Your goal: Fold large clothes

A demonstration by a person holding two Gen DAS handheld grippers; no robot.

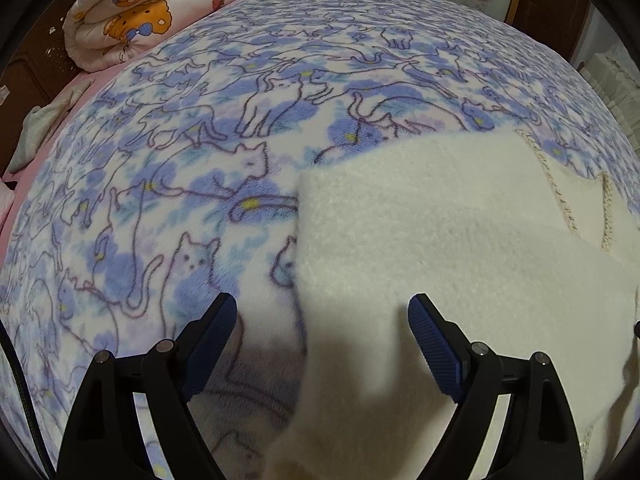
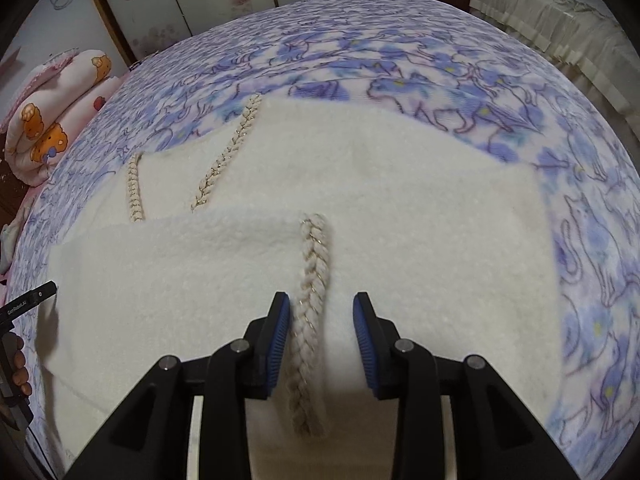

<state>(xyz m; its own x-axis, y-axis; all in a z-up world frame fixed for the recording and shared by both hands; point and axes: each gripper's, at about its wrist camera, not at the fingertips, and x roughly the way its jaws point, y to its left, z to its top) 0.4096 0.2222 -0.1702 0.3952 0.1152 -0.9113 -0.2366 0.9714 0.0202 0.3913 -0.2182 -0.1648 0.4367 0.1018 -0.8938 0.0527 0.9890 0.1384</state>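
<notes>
While left tongs (image 1: 322, 320) gape over sweater (image 1: 440, 240) edge, right tongs (image 2: 322, 316), seemingly narrower, straddle braid (image 2: 310, 320).

garment (image 2: 400, 200) lower part cut off by frame | blanket (image 2: 592, 280) right side blurred | quilt (image 1: 132, 12) top cut off

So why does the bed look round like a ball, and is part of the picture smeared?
Left wrist view: the fisheye lens bulges the blue cat-print fleece blanket; the open left gripper shadows the cream fluffy garment. Right wrist view: same bulge, and the blanket's right edge is blurred; the braided trim stays sharp.
</notes>
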